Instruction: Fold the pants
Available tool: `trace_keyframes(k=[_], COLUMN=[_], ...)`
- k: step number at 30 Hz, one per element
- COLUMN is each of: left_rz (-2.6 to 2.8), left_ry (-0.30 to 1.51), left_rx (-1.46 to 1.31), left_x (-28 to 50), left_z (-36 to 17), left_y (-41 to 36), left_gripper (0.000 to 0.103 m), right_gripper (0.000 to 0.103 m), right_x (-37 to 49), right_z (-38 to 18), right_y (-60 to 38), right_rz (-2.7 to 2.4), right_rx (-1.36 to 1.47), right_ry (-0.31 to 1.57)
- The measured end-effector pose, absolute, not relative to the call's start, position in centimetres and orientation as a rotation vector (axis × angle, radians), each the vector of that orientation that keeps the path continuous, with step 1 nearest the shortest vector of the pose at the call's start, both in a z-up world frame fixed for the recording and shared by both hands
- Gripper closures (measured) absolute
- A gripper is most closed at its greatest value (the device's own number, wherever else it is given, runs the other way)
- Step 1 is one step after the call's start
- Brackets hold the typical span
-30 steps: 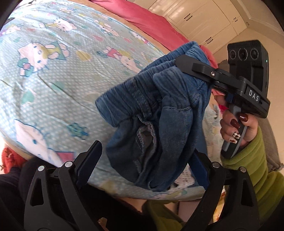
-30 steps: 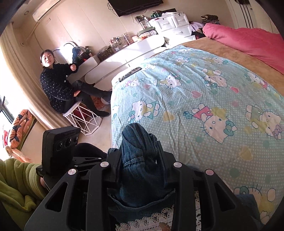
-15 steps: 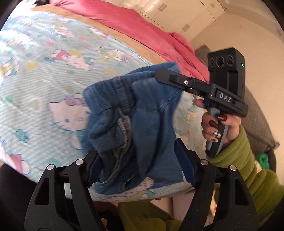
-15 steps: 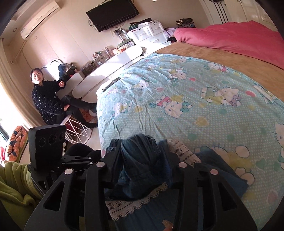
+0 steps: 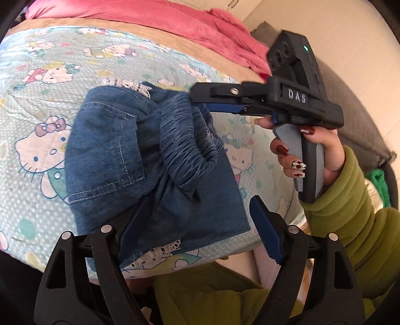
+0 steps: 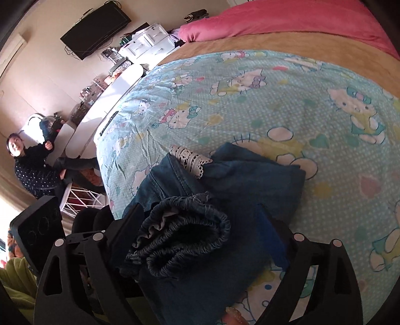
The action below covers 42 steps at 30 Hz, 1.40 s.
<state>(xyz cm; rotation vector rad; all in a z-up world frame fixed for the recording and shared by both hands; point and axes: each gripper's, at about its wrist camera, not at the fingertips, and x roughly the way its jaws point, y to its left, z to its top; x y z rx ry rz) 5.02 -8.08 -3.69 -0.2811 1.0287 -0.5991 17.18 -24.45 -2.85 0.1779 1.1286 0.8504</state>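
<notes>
The denim pants (image 5: pixel 150 160), folded into a thick bundle with white lace trim showing at two edges, lie on the cartoon-cat bedsheet (image 5: pixel 37 100) near the bed's front edge, the gathered elastic waistband (image 6: pixel 185 237) heaped on top. The left hand-held gripper (image 5: pixel 197 230) sits at the near edge of the pants: its jaws are opening, the denim lies between them, the left finger rests against the fabric, and the right blue pad (image 5: pixel 265 232) stands clear of it, so nothing is clamped. The right hand-held gripper (image 6: pixel 202 235) reaches in from the far side of the pants, held by a hand (image 5: pixel 307 150) in a green fleece sleeve (image 5: pixel 350 212); its jaws are opening wide around the waistband, released. Beyond the pants, a pink quilt (image 5: pixel 162 17) lies along the bed's far side.
</notes>
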Motion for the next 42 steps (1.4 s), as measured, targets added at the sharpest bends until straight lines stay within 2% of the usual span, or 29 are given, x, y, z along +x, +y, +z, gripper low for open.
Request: trace_keyframes(k=[3,4,5,7,8,13,17,19,23,25,29,37,39,40,41,42], left_rz=[-0.598,-0.595,-0.595,-0.607,-0.613,-0.631,-0.643,-0.646,-0.645,-0.630,-0.555,-0.316,-0.318,-0.324,-0.334,-0.345], left_ry=[1.033,1.029,1.027,1.019,1.014,1.004,1.016,1.008,0.986,0.964,0.878,0.841,0.851,0.861,0.874,0.888], left_rx=[-0.235,-0.217,-0.207,-0.208,-0.210,-0.201,-0.216,-0.220,-0.223,-0.208,-0.218,-0.255,-0.246,-0.235,-0.227,-0.222], left_x=[5.2,5.2,5.3,5.3,5.3,5.6,5.5,5.2,4.4,3.9,3.4,6.9,7.9,8.5,8.9,9.4], left_z=[-3.9,-3.9,-3.9,-3.9,-3.8,-3.8,-4.4,-4.0,-2.5,-1.6,0.7,3.4,3.4,3.2,2.9,2.6], left_y=[-9.2,-9.5,-9.8,-10.0,-10.1,-10.3,-10.1,-9.8,-9.2,-8.5,-5.6,1.0,1.1,0.7,0.4,0.1], left_gripper=[0.030,0.030,0.030,0.030,0.030,0.030,0.028,0.025,0.020,0.019,0.014,0.014,0.015,0.021,0.030,0.035], right_gripper=[0.008,0.033,0.051,0.061,0.061,0.061,0.048,0.035,0.030,0.023,0.020,0.020,0.020,0.020,0.020,0.020], right_x=[17.6,17.5,17.0,15.9,15.5,15.7,16.4,16.4,16.0,15.4,12.9,5.0,3.4,2.8,2.0,1.3], right_z=[-4.5,-4.7,-4.5,-3.0,-2.1,-1.1,-3.2,-3.1,-1.5,-0.4,2.4,5.0,5.0,4.9,4.8,4.8], right_y=[-23.7,-23.3,-22.4,-21.3,-21.1,-22.1,-23.5,-24.5,-26.5,-27.6,-29.7,-29.7,-28.7,-28.2,-27.3,-26.5], right_rz=[0.852,0.857,0.885,0.933,0.962,0.883,0.781,0.751,0.716,0.710,0.691,0.755,0.811,0.834,0.874,0.897], right_rx=[0.252,0.252,0.208,0.146,0.149,0.071,0.063,0.099,0.153,0.163,0.127,-0.101,-0.151,-0.168,-0.202,-0.231], right_ry=[1.218,1.234,1.226,1.164,1.134,1.093,1.148,1.133,1.056,1.003,0.868,0.715,0.704,0.704,0.703,0.695])
